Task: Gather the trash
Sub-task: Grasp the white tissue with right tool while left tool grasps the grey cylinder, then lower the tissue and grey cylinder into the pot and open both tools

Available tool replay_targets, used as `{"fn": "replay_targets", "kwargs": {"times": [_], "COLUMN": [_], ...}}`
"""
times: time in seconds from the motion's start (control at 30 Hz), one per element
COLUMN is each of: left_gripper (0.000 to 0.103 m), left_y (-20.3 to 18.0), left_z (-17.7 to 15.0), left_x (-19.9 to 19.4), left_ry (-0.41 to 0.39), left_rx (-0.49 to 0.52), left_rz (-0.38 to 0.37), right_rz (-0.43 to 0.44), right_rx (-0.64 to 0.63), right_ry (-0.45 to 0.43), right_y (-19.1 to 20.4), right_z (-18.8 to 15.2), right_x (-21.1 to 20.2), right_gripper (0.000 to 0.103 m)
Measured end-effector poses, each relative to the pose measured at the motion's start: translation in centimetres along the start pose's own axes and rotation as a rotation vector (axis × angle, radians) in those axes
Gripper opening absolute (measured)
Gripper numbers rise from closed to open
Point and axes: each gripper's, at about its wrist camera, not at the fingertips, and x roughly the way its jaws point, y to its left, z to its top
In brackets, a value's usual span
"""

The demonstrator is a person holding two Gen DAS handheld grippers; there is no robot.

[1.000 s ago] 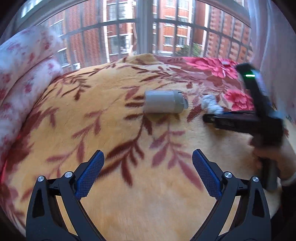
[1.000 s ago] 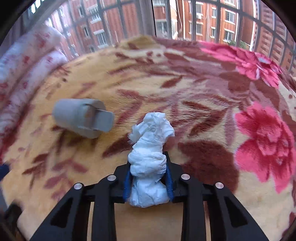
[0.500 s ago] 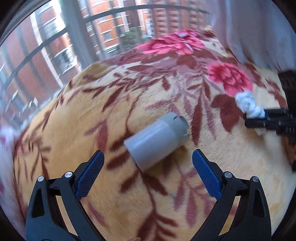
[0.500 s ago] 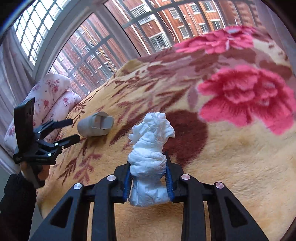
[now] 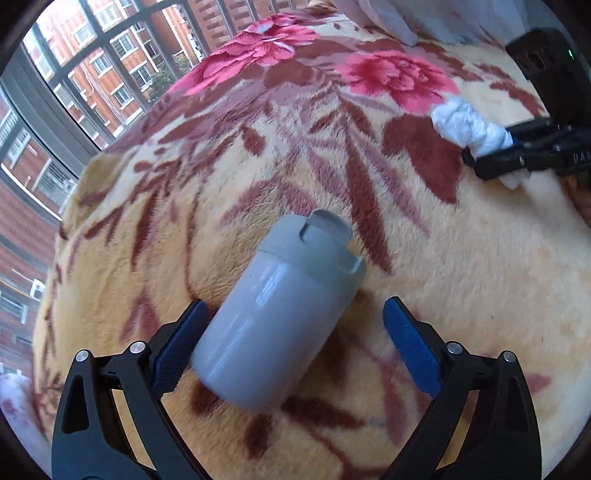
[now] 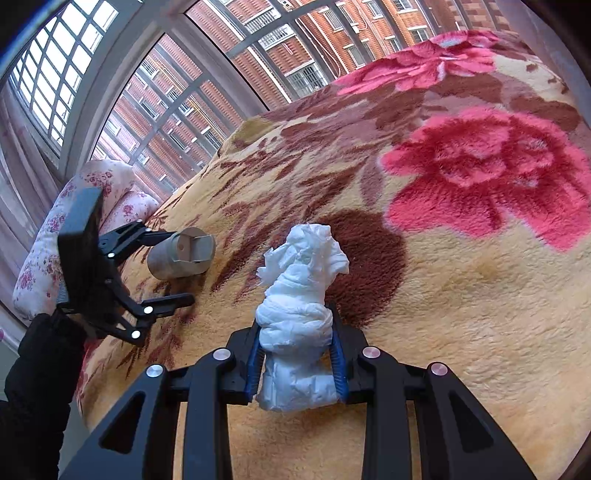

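A grey canister [image 5: 280, 314] with a slotted lid lies on its side on the floral blanket [image 5: 461, 295]. My left gripper [image 5: 295, 306] is open and straddles it; the canister's side sits against the left blue pad [image 5: 177, 347], and a gap remains at the right pad [image 5: 410, 350]. In the right wrist view the same left gripper [image 6: 181, 266] flanks the canister [image 6: 184, 253]. My right gripper [image 6: 297, 332] is shut on a crumpled white tissue wad [image 6: 299, 295], held just above the blanket. The left wrist view shows that wad [image 5: 465, 127] in the right gripper [image 5: 491, 151] at the far right.
Floral pillows [image 6: 40, 251] lie at the blanket's left end, under a barred window [image 6: 177, 99] that faces brick buildings. A person's dark sleeve [image 6: 33, 387] holds the left gripper. A pale curtain [image 5: 424, 14] hangs beyond the blanket's far side.
My left gripper rolled and closed in on the grey canister, which now lies between its open fingers. The right gripper swung aside early on, then held still, keeping its grip on the tissue wad.
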Motion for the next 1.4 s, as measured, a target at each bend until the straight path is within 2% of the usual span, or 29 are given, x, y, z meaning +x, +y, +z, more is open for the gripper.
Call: {"fn": "replay_targets", "kwargs": {"times": [0.03,0.07,0.13,0.17,0.33,0.5,0.73,0.8,0.9,1.1,1.4], "left_gripper": [0.086,0.068,0.058,0.056,0.052,0.049,0.047,0.047,0.047,0.047,0.046], "left_y": [0.1,0.3,1.2,1.3,-0.8,-2.7,-7.4,-8.7,-10.2,-12.1,-11.7], "left_z": [-0.1,-0.2,-0.4,-0.4,-0.6,-1.0,-2.7,-3.4,-4.8,-4.9,-4.2], "left_x": [0.0,0.0,-0.2,-0.3,-0.5,-2.3,-6.8,-7.1,-7.3,-6.9,-6.2], "left_ry": [-0.010,-0.026,-0.051,-0.062,-0.071,-0.094,-0.152,-0.149,-0.150,-0.151,-0.140], "left_rx": [-0.007,-0.025,-0.111,-0.144,-0.220,-0.386,-0.607,-0.666,-0.749,-0.765,-0.793], "left_rz": [-0.001,-0.008,-0.045,-0.036,0.114,0.171,0.307,0.317,0.286,0.364,0.394], "right_rz": [0.002,0.004,0.008,0.009,0.014,0.010,-0.017,-0.035,-0.035,-0.024,-0.061], "right_rx": [0.002,0.003,0.007,0.008,0.008,0.008,-0.018,-0.032,-0.038,-0.069,-0.096], "right_ry": [0.002,0.003,0.003,0.003,0.002,-0.001,-0.010,-0.024,-0.043,-0.086,-0.094], "right_y": [0.0,-0.1,-0.1,-0.1,-0.2,-0.2,0.5,0.9,1.5,2.4,1.4], "right_z": [0.0,0.0,0.0,0.0,0.1,0.1,0.0,0.0,-0.3,-3.0,-6.4], "right_x": [0.1,0.1,0.1,0.1,0.1,0.0,-0.3,-0.8,-2.2,-6.1,-8.7], "right_gripper": [0.031,0.031,0.031,0.031,0.031,0.031,0.031,0.031,0.031,0.031,0.031]}}
